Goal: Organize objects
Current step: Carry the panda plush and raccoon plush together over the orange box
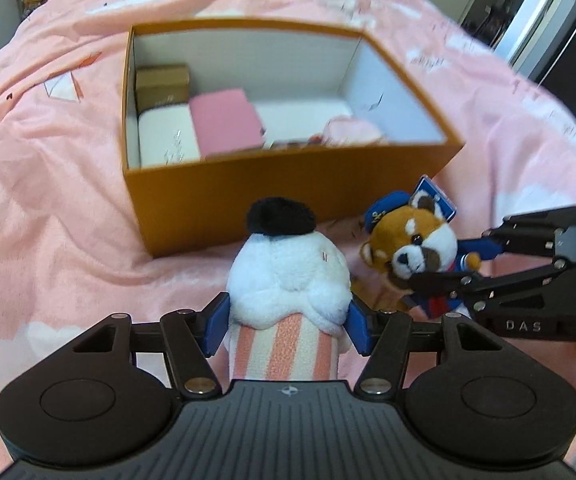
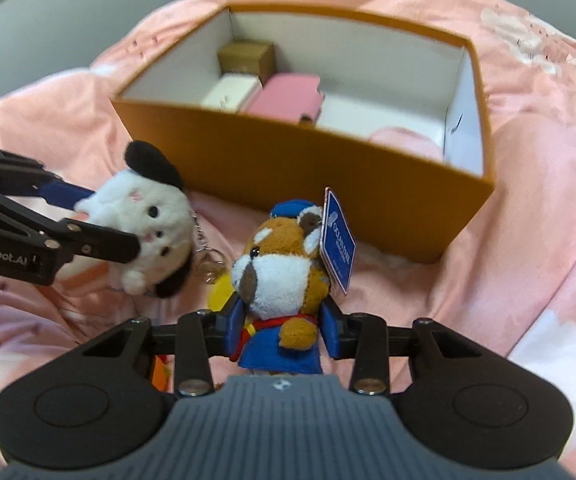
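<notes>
Left gripper point(image 1: 285, 326): blue pads pinching a white plush point(image 1: 288, 276) with black ear and pink-striped body, just before the near wall of the orange box point(image 1: 247, 196). Right gripper point(image 2: 281, 336): pads clamped on a red panda plush point(image 2: 279, 276) in blue uniform, blue tag point(image 2: 338, 240) attached, beside the white plush. Box: open, on the pink bedspread point(image 1: 47, 208); contents include a brown carton point(image 1: 161, 84), pink case point(image 1: 225, 122), white items.
</notes>
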